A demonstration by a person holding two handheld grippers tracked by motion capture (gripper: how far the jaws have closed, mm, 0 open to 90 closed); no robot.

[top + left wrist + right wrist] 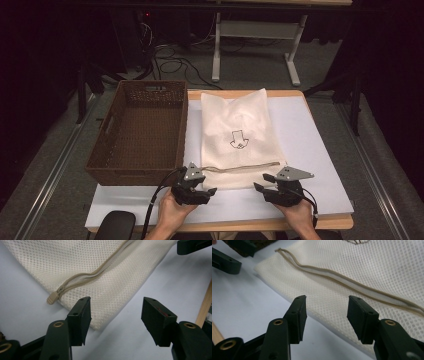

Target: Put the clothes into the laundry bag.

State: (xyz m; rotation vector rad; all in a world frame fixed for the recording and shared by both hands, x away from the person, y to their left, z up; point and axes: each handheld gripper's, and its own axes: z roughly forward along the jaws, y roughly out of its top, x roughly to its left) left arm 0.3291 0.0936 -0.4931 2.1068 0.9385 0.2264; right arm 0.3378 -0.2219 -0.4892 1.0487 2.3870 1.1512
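A cream mesh bag (pixel 240 135) lies flat on the white board (pixel 315 165), with a small arrow-shaped print on it and its beige zipper (pixel 240 168) running along the near end. My left gripper (pixel 205 183) stands open at the bag's near left corner. In the left gripper view the jaws (pixel 116 312) hang over that corner, and the zipper pull (pixel 51 298) lies just beyond the left jaw. My right gripper (pixel 261 181) stands open at the near right corner. Its jaws (pixel 327 312) straddle the bag's edge (pixel 362 270) without touching it, short of the zipper (pixel 352 281).
A brown wicker basket (pixel 100 150) with nothing in it stands left of the bag, overhanging the board. The table's wooden edge (pixel 225 226) runs close behind my hands. A black rounded object (pixel 115 225) sits at the near left. Cables and a white stand (pixel 260 35) lie on the floor beyond.
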